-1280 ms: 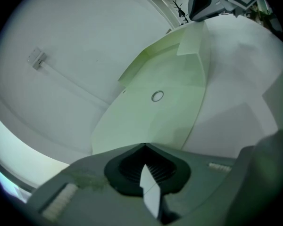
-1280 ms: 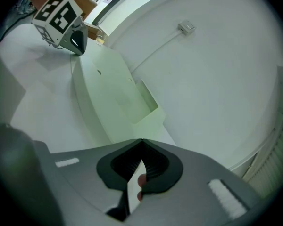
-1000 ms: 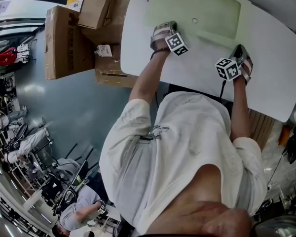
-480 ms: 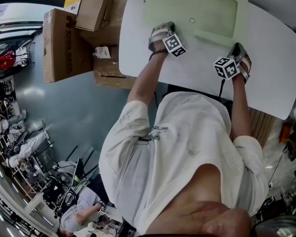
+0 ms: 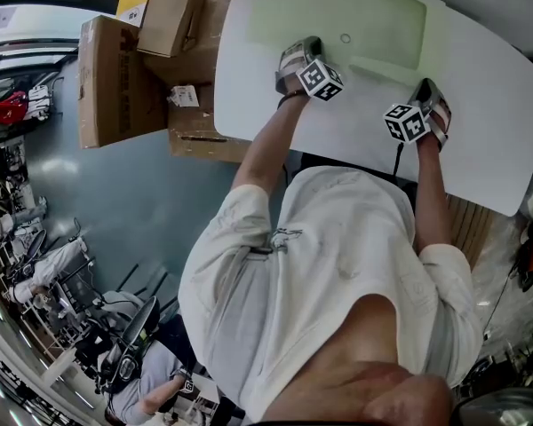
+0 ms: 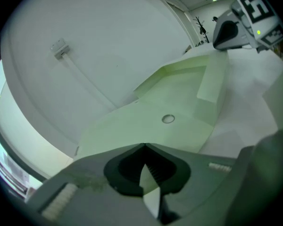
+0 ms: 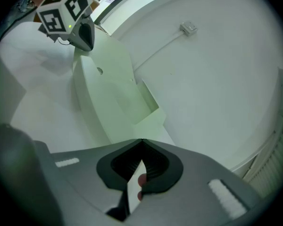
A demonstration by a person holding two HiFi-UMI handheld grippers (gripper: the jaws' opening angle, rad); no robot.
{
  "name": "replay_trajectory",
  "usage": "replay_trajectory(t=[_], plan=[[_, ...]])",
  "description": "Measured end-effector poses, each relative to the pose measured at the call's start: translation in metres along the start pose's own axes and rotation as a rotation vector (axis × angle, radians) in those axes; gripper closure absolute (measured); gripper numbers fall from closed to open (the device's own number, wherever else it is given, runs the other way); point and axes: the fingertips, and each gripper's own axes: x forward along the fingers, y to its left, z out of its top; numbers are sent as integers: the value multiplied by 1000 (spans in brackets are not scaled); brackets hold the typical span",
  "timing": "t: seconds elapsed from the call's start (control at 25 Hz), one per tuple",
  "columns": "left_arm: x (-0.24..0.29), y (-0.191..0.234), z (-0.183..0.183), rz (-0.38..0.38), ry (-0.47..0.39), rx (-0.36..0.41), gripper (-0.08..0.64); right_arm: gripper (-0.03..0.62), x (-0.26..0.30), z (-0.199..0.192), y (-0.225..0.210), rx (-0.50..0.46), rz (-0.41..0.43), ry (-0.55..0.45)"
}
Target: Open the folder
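Observation:
A pale green folder point(image 5: 338, 11) lies on the white table point(image 5: 480, 122), with a round snap button point(image 6: 168, 119) on its cover. My left gripper point(image 5: 304, 46) is shut on the near edge of the cover point(image 6: 146, 131), and a pale sliver of it shows between the jaws. In the right gripper view that end of the cover point(image 7: 92, 93) stands a little off the table under the left gripper point(image 7: 83, 44). My right gripper point(image 5: 429, 89) is shut at the folder's other near corner point(image 7: 148, 121), also with a pale strip between its jaws.
Cardboard boxes point(image 5: 115, 78) are stacked on the floor past the table's left edge. A thin white cable with a small plug point(image 6: 59, 47) runs over the far white surface. The person's body fills the space in front of the table.
The left gripper has risen slightly, shifted right and rolled, taking the folder's edge up with it. The right gripper has stayed put.

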Motion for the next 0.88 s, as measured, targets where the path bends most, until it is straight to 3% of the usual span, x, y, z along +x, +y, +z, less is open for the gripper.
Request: replay_trajectory(t=[0.4, 0.88], plan=[[-24, 30, 27, 57, -93, -223, 566, 592, 0, 3, 0, 15, -15, -14], [-51, 34, 62, 62, -181, -303, 566, 591, -9, 9, -11, 76, -25, -49]])
